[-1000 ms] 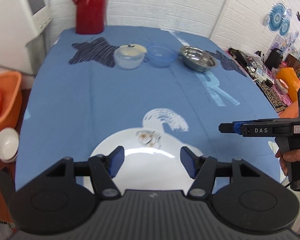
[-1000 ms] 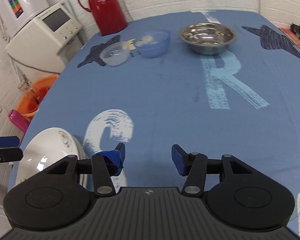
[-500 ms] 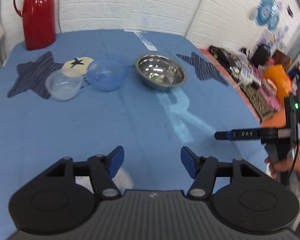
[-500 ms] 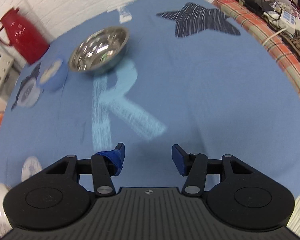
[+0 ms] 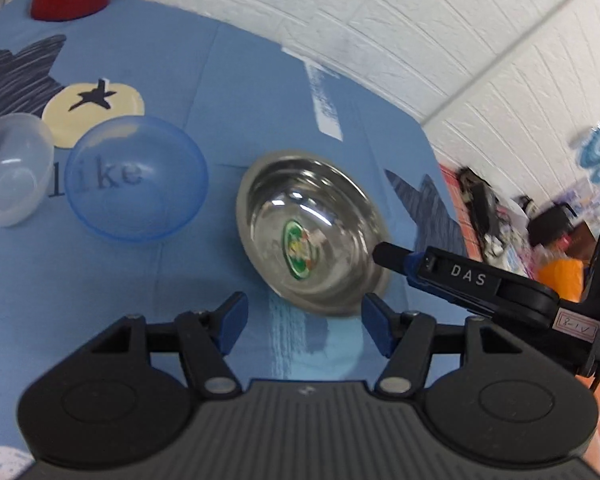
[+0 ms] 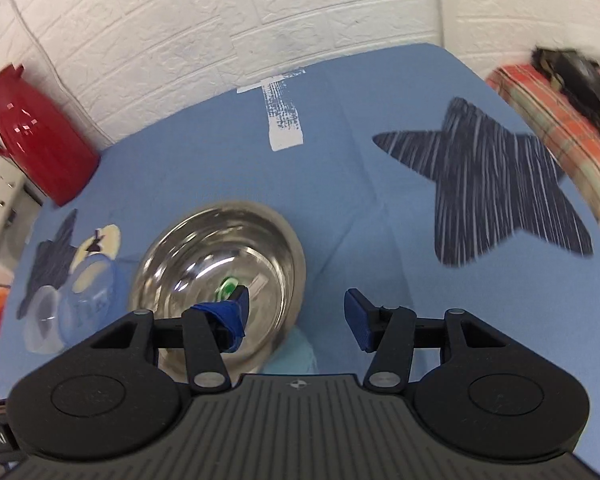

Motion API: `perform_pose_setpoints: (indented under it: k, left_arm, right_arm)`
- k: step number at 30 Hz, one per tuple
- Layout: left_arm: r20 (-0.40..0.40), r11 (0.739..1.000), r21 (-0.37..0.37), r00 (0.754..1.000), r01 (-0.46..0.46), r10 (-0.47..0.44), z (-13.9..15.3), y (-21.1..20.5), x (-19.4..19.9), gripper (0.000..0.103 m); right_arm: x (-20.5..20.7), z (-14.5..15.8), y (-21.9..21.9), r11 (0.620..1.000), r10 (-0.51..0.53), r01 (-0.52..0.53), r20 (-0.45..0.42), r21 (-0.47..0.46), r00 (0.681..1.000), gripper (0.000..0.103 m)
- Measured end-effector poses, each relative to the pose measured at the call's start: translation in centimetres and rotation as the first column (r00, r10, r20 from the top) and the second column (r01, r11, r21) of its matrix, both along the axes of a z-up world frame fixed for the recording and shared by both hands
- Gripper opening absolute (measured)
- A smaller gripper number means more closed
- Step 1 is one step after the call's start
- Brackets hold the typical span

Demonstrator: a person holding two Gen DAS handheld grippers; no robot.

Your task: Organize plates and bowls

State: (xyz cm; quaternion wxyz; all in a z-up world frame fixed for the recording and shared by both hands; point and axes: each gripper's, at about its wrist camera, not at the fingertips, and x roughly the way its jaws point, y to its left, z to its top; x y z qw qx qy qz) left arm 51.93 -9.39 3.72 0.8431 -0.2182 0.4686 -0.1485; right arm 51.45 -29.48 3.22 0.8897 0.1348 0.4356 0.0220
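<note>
Steel bowl (image 5: 314,240) with green sticker (image 5: 298,248) inside

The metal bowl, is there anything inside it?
The metal bowl holds only a round green sticker on its bottom. In the right wrist view, the right gripper's blue finger covers part of it.

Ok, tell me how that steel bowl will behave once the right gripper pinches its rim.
The steel bowl looks thin-walled and polished, so it is probably light, rigid and slippery between the pads. The right gripper is open with one finger over its inside; gripped by one edge, the bowl would likely tilt. It seems unlikely to break.
</note>
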Motion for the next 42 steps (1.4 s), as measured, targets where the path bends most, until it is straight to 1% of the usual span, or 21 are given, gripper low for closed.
perform_pose_setpoints:
  k: [2,4,7,8,9,10,11,12,13,15,16,19,21,24,27,30,33,37,40,42]
  left_arm:
    - [0.014,0.999,0.007,0.999,-0.043,0.043,-0.5,-0.1,0.9,0.064]
    - [0.013,0.998,0.014,0.999,-0.053,0.053,-0.9,-0.5,1.8,0.064]
    - [-0.008,0.998,0.023,0.998,-0.065,0.065,-1.9,-1.2,2.7,0.062]
    - [-0.015,0.998,0.025,0.998,-0.063,0.063,-2.2,-1.4,2.9,0.056]
    - [-0.023,0.998,0.026,0.998,-0.062,0.063,-2.6,-1.5,3.0,0.045]
    - [-0.035,0.997,0.036,0.997,-0.066,0.067,-3.0,-1.5,3.3,0.043]
    - [-0.046,0.997,0.043,0.997,-0.065,0.067,-3.3,-1.5,3.6,0.034]
    - [-0.058,0.997,0.051,0.996,-0.060,0.063,-3.6,-1.5,3.9,0.012]
    - [-0.067,0.996,0.063,0.996,-0.061,0.065,-4.0,-1.4,4.1,0.011]
    - [-0.051,0.997,0.055,0.997,-0.051,0.054,-4.0,-1.0,4.2,0.010]
    - [-0.045,0.997,0.063,0.998,-0.049,0.051,-3.9,-1.0,4.0,0.009]
    - [-0.029,0.995,0.095,0.999,-0.038,0.041,-3.4,-0.8,3.1,0.006]
    - [-0.033,0.994,0.104,0.999,-0.023,0.027,-3.1,-0.5,2.1,0.004]
    - [-0.045,0.994,0.108,0.999,0.008,-0.003,-2.7,0.1,0.1,0.003]
    - [-0.060,0.991,0.119,0.997,0.052,-0.045,-2.1,0.4,-3.0,0.003]
    - [-0.039,0.987,0.130,0.995,0.098,-0.093,-0.8,0.9,-7.2,0.003]
    - [-0.050,0.981,0.122,0.988,0.149,-0.144,0.0,1.5,-11.7,0.003]
    - [-0.090,0.968,0.098,0.971,0.231,-0.222,-0.3,2.5,-17.1,0.004]
    - [-0.120,0.953,0.097,0.954,0.286,-0.274,-1.0,3.2,-20.5,0.004]
    - [-0.129,0.943,0.095,0.944,0.318,-0.305,-1.5,3.6,-22.2,0.005]
  right_arm:
    - [1.3,-0.7,0.2,1.000,0.012,-0.012,-0.005,-0.023,1.000,0.038]
    - [2.3,-1.4,0.5,0.999,0.026,-0.026,-0.018,-0.036,1.000,0.038]
    - [3.2,-2.4,0.9,0.999,0.038,-0.039,-0.033,-0.029,0.999,0.038]
    - [3.3,-2.7,1.0,0.999,0.041,-0.042,-0.034,-0.028,0.999,0.038]
    - [3.3,-2.9,1.1,0.999,0.047,-0.048,-0.029,-0.026,0.998,0.038]
    - [3.3,-3.0,1.2,0.998,0.056,-0.057,-0.021,-0.025,0.998,0.037]
    - [3.2,-3.1,1.1,0.998,0.064,-0.064,-0.007,-0.025,0.998,0.037]
    - [3.1,-3.2,1.1,0.998,0.065,-0.065,0.009,-0.021,0.998,0.034]
    - [3.0,-3.3,1.0,0.998,0.064,-0.064,0.019,-0.003,0.998,0.031]
    - [2.7,-3.5,0.9,0.998,0.060,-0.062,0.033,0.034,0.998,0.027]
    - [2.3,-3.5,1.0,0.997,0.061,-0.062,0.038,0.035,0.997,0.026]
    - [1.1,-3.5,1.5,0.996,0.077,-0.079,0.036,0.043,0.996,0.027]
    - [0.1,-3.5,1.3,0.993,0.070,-0.072,0.022,0.092,0.997,0.027]
    - [-2.3,-3.5,1.0,0.983,0.062,-0.058,-0.022,0.174,0.998,0.028]
    - [-5.7,-2.9,1.6,0.980,0.074,-0.062,-0.054,0.191,0.996,0.031]
    - [-10.1,-1.6,2.6,0.983,0.104,-0.095,-0.052,0.159,0.993,0.032]
    - [-15.2,-0.5,3.4,0.984,0.122,-0.115,-0.051,0.133,0.991,0.033]
    - [-21.4,-0.4,4.1,0.982,0.147,-0.135,-0.089,0.132,0.985,0.034]
    - [-24.7,-1.1,4.9,0.981,0.145,-0.126,-0.124,0.147,0.982,0.035]
    - [-26.5,-1.3,5.7,0.982,0.147,-0.130,-0.121,0.135,0.982,0.036]
